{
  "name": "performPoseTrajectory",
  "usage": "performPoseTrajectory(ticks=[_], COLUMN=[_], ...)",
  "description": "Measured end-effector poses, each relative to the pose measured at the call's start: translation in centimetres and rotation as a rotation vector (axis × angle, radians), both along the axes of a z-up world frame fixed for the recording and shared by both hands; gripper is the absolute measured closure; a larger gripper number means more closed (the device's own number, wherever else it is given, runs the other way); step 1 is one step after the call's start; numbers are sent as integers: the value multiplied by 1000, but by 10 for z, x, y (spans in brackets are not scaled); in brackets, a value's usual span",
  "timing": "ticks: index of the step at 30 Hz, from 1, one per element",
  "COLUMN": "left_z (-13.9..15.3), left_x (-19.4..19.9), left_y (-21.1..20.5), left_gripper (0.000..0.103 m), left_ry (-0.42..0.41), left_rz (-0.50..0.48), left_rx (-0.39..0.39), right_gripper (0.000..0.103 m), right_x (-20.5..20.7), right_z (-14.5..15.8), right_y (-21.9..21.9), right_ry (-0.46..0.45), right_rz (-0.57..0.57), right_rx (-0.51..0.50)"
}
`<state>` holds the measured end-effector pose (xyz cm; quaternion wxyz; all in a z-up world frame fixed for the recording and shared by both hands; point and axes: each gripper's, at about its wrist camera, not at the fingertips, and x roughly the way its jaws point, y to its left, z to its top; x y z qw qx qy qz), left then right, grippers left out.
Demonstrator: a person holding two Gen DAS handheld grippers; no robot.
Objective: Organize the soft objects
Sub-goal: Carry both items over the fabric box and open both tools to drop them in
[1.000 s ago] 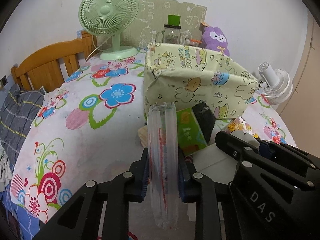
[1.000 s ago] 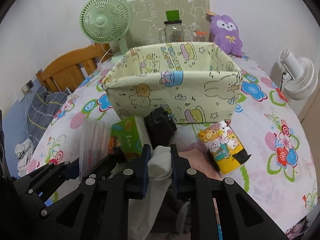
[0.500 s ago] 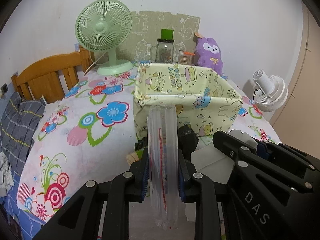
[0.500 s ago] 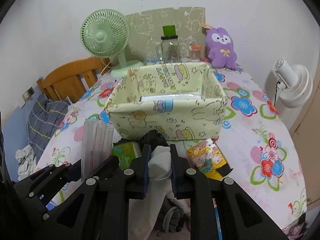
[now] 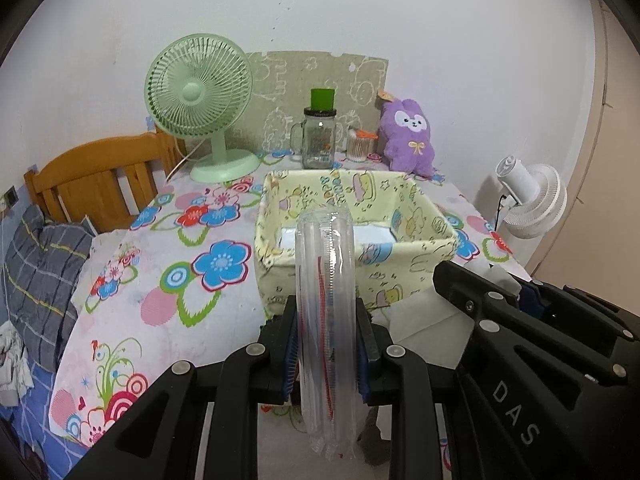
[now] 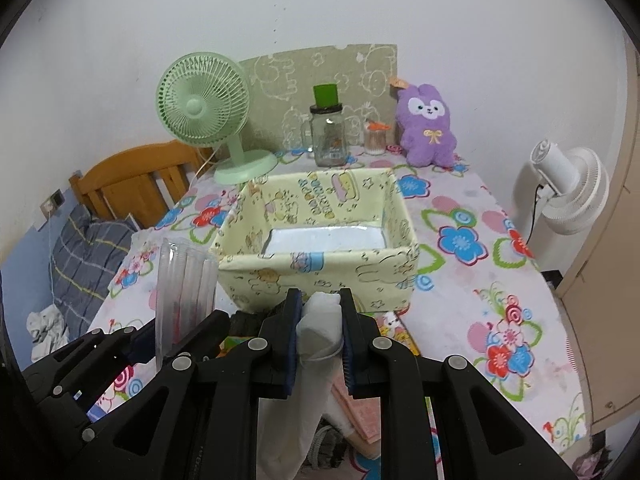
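My left gripper is shut on a clear plastic pack with red marks inside, held upright above the table's near side. The pack also shows in the right wrist view. My right gripper is shut on a white soft cloth item that hangs down between its fingers. A yellow cartoon-print fabric bin stands just ahead of both grippers; its white bottom looks bare. A purple plush sits at the back against the wall.
A green desk fan, a glass jar with green lid and a small cup stand behind the bin. A white fan stands off the table's right. A wooden chair is at left. A pink item lies below my right gripper.
Both grippers have risen and pulled back with their loads. The bin's inside is now visible, and the green packet and black item near the bin have dropped out of sight.
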<state>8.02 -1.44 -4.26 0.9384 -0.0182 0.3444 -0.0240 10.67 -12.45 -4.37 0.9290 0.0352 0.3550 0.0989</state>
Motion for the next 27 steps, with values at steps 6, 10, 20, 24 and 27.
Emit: performPoseTrajectory(ticks=[6, 10, 20, 24, 27], left_z=[12, 18, 28, 30, 32], left_x=[3, 6, 24, 36, 44], left_y=[-6, -9, -10, -11, -10], left_gripper=[81, 81, 80, 80, 80], left_ry=[-23, -34, -57, -59, -62], left_rz=[-14, -18, -5, 5, 8], left_rx=[5, 8, -4, -5, -4], right_gripper=[82, 82, 82, 82, 82], right_x=[1, 3, 21, 33, 41], right_z=[13, 21, 31, 32, 34], right_y=[-8, -12, -14, -16, -15], right_ry=[-18, -31, -59, -60, -70], right_rz=[-26, -37, -39, -34, -34], right_rx=[-9, -10, -1, 19, 16])
